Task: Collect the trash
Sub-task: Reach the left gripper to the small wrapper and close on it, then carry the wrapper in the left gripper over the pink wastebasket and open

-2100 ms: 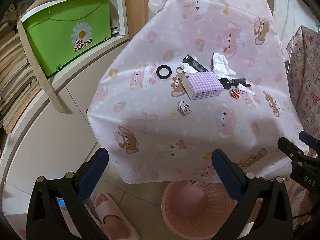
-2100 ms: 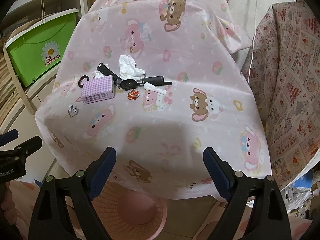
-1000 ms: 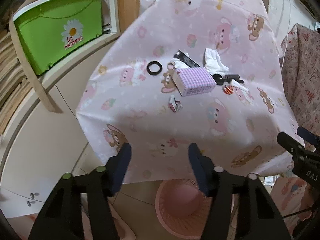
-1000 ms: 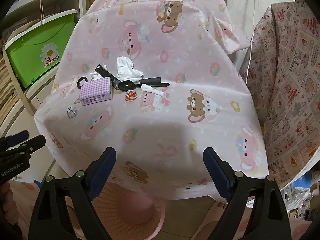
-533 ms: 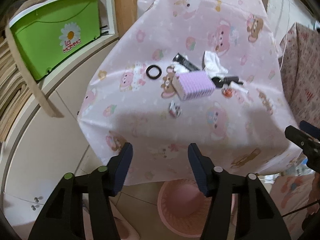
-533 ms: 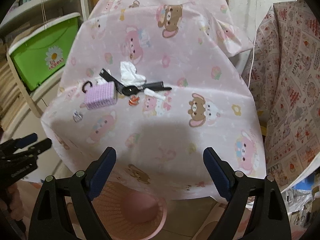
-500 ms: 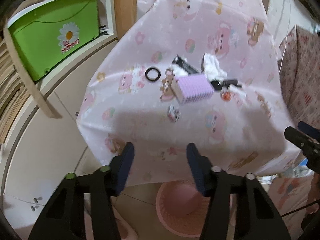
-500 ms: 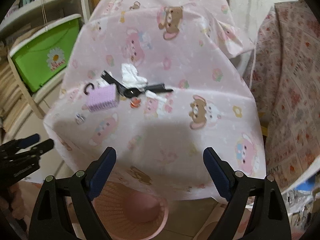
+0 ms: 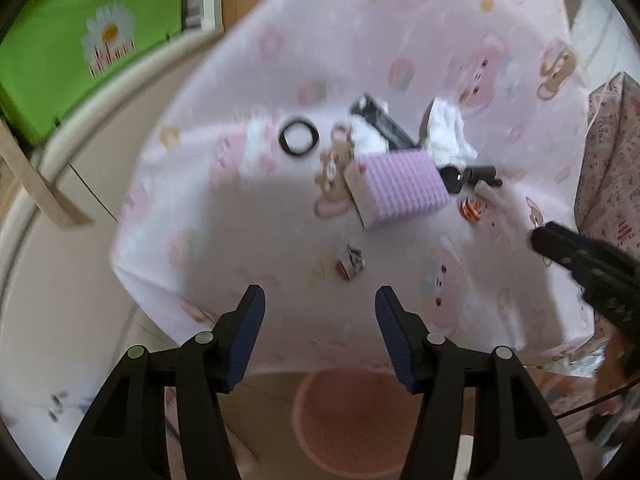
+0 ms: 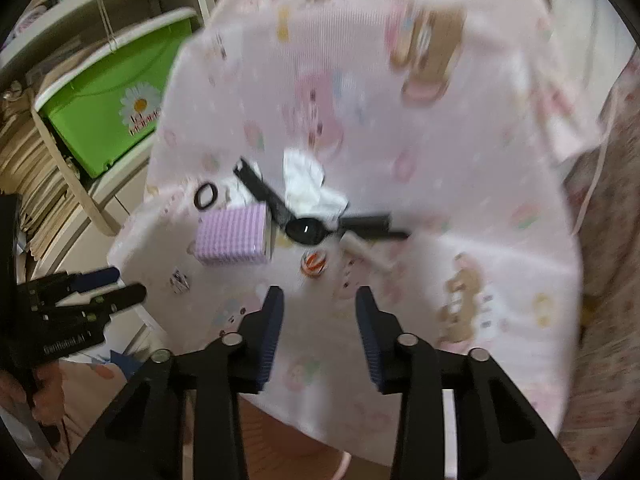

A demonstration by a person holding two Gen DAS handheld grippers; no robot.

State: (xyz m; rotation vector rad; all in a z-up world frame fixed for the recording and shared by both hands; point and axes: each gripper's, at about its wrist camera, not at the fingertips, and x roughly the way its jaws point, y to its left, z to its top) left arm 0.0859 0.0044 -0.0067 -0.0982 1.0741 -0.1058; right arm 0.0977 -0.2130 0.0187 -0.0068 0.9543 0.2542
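On the pink bear-print tablecloth point(image 9: 224, 216) lie a crumpled white tissue point(image 9: 448, 136) point(image 10: 308, 188), a small crumpled wrapper point(image 9: 351, 268) point(image 10: 180, 280) and a round orange-red wrapper point(image 9: 472, 208) point(image 10: 314, 263). My left gripper point(image 9: 320, 296) hovers just short of the small wrapper; its jaws are opening with nothing between them. My right gripper point(image 10: 319, 294) hangs just short of the orange-red wrapper, its jaws closing on nothing. A pink basket point(image 9: 360, 412) stands on the floor below the table's near edge.
A purple checked box point(image 9: 400, 184), a black ring point(image 9: 299, 138), a black spoon point(image 10: 306, 230), a black strip point(image 10: 260, 188) and a small white tube point(image 10: 364, 250) also lie on the cloth. A green bin point(image 10: 116, 92) sits on the left shelf. Patterned fabric hangs at right.
Both grippers have moved forward over the table, so the items look larger and blurred. The right jaws have narrowed sharply from wide apart. The left jaws are slightly wider.
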